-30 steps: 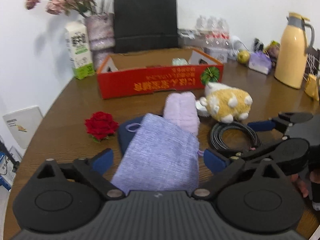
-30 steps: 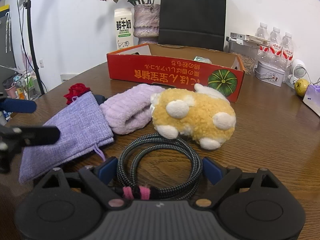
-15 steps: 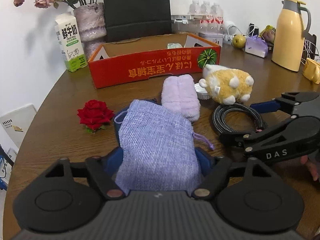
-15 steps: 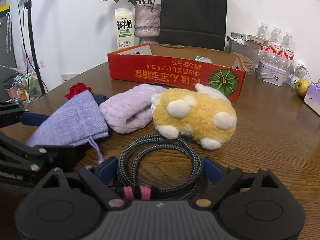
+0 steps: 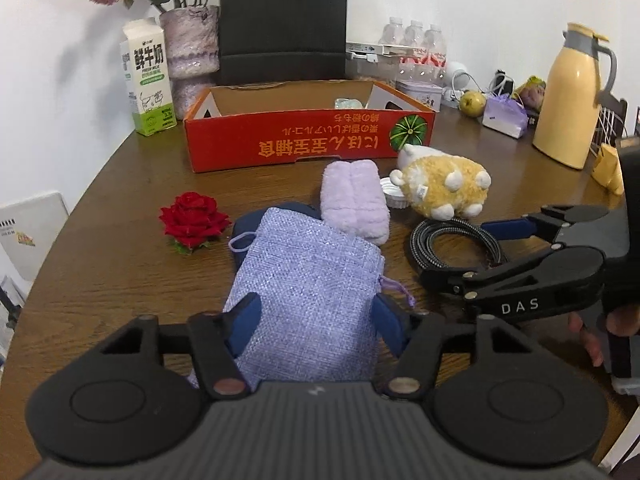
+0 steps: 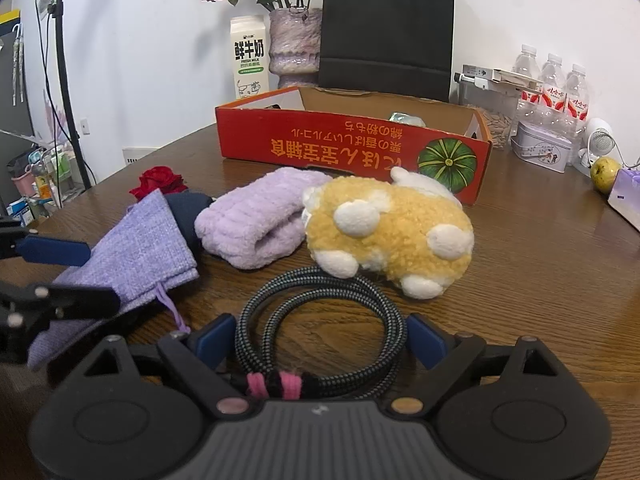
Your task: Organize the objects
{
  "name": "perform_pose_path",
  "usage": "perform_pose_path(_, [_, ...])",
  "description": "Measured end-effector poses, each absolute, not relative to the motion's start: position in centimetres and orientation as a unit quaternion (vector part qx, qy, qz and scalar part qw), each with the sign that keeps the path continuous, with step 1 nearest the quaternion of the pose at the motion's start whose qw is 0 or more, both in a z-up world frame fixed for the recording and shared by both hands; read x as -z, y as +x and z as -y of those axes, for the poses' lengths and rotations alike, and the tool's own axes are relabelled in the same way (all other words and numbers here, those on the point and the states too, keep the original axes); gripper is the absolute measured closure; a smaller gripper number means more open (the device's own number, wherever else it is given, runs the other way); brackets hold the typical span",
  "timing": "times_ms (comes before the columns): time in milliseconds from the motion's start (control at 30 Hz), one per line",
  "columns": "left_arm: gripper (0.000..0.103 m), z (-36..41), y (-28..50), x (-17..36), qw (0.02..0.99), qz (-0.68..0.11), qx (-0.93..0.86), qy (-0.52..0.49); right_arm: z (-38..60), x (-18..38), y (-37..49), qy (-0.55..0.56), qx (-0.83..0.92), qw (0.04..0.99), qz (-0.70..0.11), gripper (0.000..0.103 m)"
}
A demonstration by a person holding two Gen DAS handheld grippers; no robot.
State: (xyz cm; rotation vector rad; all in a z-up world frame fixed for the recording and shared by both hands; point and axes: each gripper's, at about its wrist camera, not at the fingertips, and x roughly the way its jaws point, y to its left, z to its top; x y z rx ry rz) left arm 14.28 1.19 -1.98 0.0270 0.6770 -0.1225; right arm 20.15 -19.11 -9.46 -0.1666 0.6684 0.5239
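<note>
While closing, left claw point(image 5: 316, 316) pinching lavender pouch point(image 5: 308, 280), right claw point(image 6: 320, 336) spread around cable point(image 6: 320, 320)

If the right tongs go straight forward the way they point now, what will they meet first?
Probably the coiled black cable, already lying between the open right tongs. Just beyond it sits the yellow plush toy; depth there is unclear.

The milk carton point(image 6: 248, 58) is showing "鲜牛奶" with "FRESH MILK" beneath. The right gripper point(image 5: 516, 248) is bearing the white letters "DAS" on its arm. The red box point(image 6: 352, 148) is displaying upside-down orange characters, too hard to read reliably.
</note>
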Motion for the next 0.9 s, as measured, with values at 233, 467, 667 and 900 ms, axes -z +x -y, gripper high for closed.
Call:
perform_pose_path(233, [0.0, -1.8, 14.5, 2.4, 0.944, -0.325, 0.06, 0.005, 19.1, 9.5, 20.2, -0.081, -0.254, 0.908, -0.324, 0.011])
perform_pose_path(467, [0.0, -3.1, 17.0, 3.8, 0.928, -0.366, 0.071, -0.021, 19.1, 9.5, 20.2, -0.081, -0.254, 0.908, -0.324, 0.011])
perform_pose_path(667, [0.013, -3.8, 16.3, 3.8, 0.928, -0.36, 0.079, -0.048, 19.1, 9.5, 20.2, -0.081, -0.254, 0.908, -0.324, 0.011])
perform_pose_path(900, [0.025, -3.0, 14.9, 3.0, 0.936, -0.348, 0.051, -0.012, 19.1, 9.5, 20.2, -0.081, -0.253, 0.908, -0.324, 0.011])
